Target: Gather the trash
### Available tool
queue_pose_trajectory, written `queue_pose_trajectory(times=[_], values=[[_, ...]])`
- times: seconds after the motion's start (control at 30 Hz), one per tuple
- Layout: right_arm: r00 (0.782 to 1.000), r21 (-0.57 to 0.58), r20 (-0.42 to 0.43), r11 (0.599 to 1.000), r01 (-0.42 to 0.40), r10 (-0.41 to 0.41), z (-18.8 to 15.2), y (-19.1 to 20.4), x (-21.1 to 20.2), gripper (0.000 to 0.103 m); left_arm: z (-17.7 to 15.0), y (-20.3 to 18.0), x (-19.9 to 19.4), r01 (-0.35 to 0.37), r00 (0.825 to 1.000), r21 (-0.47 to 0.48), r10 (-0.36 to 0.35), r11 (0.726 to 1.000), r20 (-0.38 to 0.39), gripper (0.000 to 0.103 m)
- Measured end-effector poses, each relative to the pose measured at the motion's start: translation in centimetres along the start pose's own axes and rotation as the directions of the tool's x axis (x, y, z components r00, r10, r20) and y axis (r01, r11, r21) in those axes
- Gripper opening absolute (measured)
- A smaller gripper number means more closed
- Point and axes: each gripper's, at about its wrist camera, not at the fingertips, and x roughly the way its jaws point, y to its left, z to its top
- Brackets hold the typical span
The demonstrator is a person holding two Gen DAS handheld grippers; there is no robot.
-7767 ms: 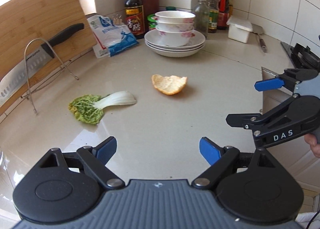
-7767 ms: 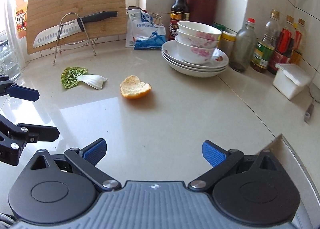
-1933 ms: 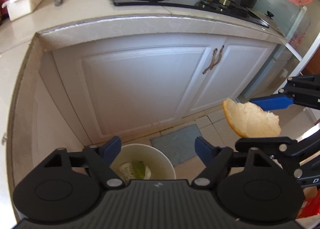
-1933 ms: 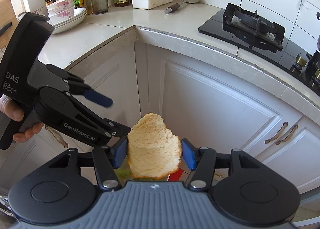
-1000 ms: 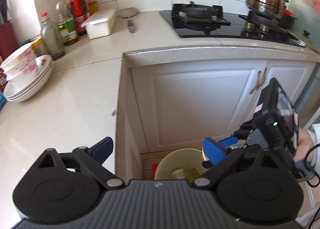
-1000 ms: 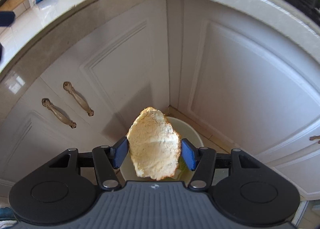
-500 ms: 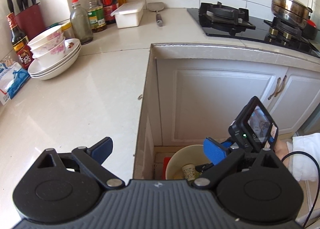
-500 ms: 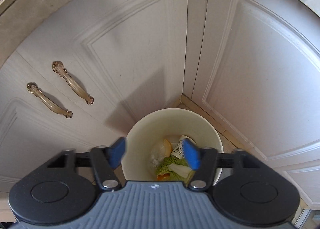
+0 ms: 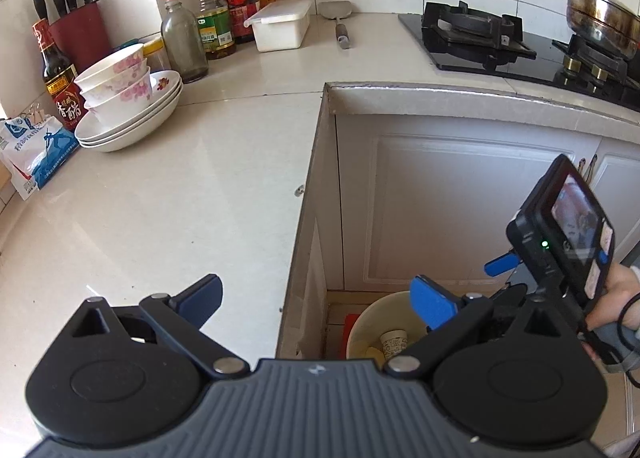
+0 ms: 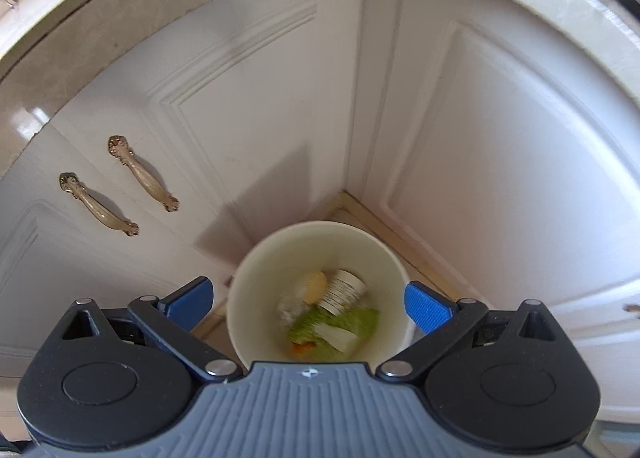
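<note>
A cream trash bin (image 10: pixel 256 290) stands on the floor in the cabinet corner. In it lie a green cabbage leaf (image 10: pixel 340 324), an orange peel piece (image 10: pixel 314 284) and a paper cup (image 10: pixel 344 290). My right gripper (image 10: pixel 308 300) is open and empty, right above the bin. My left gripper (image 9: pixel 316 298) is open and empty over the counter edge (image 9: pixel 304 194). The bin (image 9: pixel 362 324) also shows in the left wrist view, with the right gripper's body (image 9: pixel 560 242) above it to the right.
On the counter stand stacked bowls on plates (image 9: pixel 128 98), bottles (image 9: pixel 216 10), a white box (image 9: pixel 280 24), a knife block (image 9: pixel 80 30) and a blue-white bag (image 9: pixel 32 146). A gas stove (image 9: pixel 480 34) with a pot (image 9: pixel 600 14) is at the right. Cabinet doors with handles (image 10: pixel 120 186) surround the bin.
My right gripper opened and the orange peel fell into the bin. The jaws are now spread wider. My left gripper swung back toward the counter.
</note>
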Motion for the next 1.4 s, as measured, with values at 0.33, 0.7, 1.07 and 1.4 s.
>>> queue_pose_trajectory(times=[0.33, 0.7, 1.07, 1.4], values=[[0.980, 0.227, 0.034, 0.956, 0.184, -0.196, -2.2, 0.5, -9.9, 0.103, -1.0, -1.0, -0.5, 0.005, 0.998, 0.035, -0.003, 0.999, -0.061, 0.100], [0.940, 0.409, 0.103, 0.875, 0.257, -0.325, -6.4, 4.3, -19.5, 0.103, -2.2, -1.4, -4.4, 0.059, 0.992, 0.046, -0.054, 0.997, -0.115, 0.100], [0.920, 0.446, 0.120, 0.848, 0.285, -0.372, -7.6, 7.1, -22.5, 0.103, -2.5, -0.4, -6.8, 0.062, 0.995, 0.023, -0.060, 0.998, -0.085, 0.100], [0.920, 0.456, 0.132, 0.847, 0.274, -0.369, -7.5, 8.2, -22.7, 0.103, -2.6, 0.5, -7.0, 0.052, 0.994, 0.010, -0.050, 0.999, -0.093, 0.100]])
